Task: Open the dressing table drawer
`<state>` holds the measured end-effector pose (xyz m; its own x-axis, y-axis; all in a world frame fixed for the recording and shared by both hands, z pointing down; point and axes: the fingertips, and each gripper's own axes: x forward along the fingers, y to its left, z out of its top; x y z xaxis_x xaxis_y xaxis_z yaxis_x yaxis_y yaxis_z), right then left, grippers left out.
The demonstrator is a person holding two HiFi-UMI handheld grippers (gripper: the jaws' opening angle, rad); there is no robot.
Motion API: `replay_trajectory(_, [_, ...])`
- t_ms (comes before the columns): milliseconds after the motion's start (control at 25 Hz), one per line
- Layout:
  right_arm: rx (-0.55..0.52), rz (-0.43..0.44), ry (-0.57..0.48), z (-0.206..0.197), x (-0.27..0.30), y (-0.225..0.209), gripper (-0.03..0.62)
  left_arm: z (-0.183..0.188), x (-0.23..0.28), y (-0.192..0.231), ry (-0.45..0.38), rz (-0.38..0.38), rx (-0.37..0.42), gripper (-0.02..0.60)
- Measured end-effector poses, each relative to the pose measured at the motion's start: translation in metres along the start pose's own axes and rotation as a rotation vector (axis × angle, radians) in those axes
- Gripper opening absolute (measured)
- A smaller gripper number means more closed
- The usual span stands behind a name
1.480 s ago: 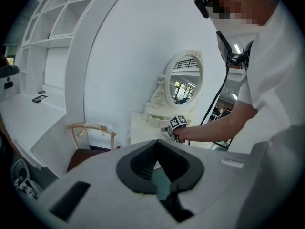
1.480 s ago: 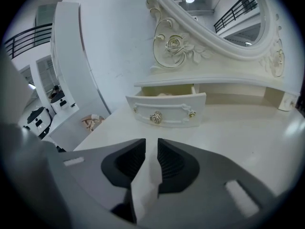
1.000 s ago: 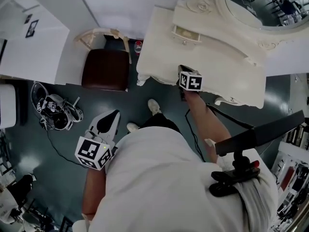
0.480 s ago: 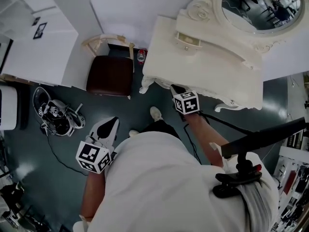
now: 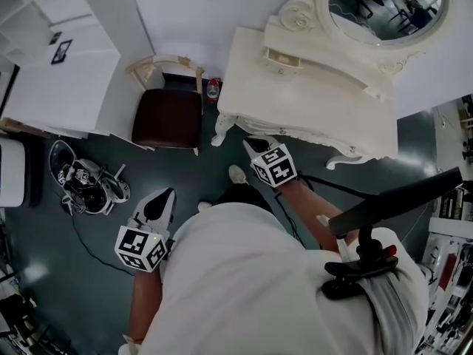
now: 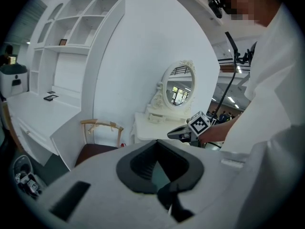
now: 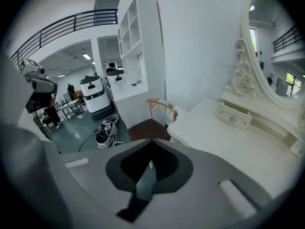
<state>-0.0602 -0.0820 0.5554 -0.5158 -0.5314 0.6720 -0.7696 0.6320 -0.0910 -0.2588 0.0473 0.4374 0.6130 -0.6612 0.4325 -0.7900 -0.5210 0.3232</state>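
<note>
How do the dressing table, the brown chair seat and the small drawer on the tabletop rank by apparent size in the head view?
1. dressing table
2. brown chair seat
3. small drawer
The tabletop is nearer the camera, yet the order is plain.

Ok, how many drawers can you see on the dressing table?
1: a small drawer on the raised shelf, left of the mirror. Any in the front of the table would be hidden under its top, so there may be more.
</note>
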Motion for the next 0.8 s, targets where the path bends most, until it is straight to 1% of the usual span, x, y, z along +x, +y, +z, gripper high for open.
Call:
replay_trajectory(240, [-0.067,0.059,-0.008,0.005,-0.007,0.035,-0.002,-0.014,-0.014,-0.008,-0.006,0.011,-0.012,0.002])
replay_trajectory(400, [-0.092,0.077,-0.008,0.002,-0.015,0.05,-0.003,-0.026,-0.018,-0.013,-0.006,0.007,-0.032,0.002])
replay_trajectory(600, [-0.111,0.081,0.02,-0.013,-0.032,0.06,-0.002,-0.046,-0.012,-0.025,0.002,-0.036,-0.057,0.002])
replay_trajectory(720, [-0.128,0.086,0.034,-0.026,-0.043,0.069,-0.003,-0.057,-0.011,-0.034,0.016,-0.059,-0.05,0.002])
replay_trajectory(800, [-0.137,0.094,0.032,-0.032,-0.05,0.072,-0.003,-0.058,-0.011,-0.041,0.013,-0.058,-0.038,0.002])
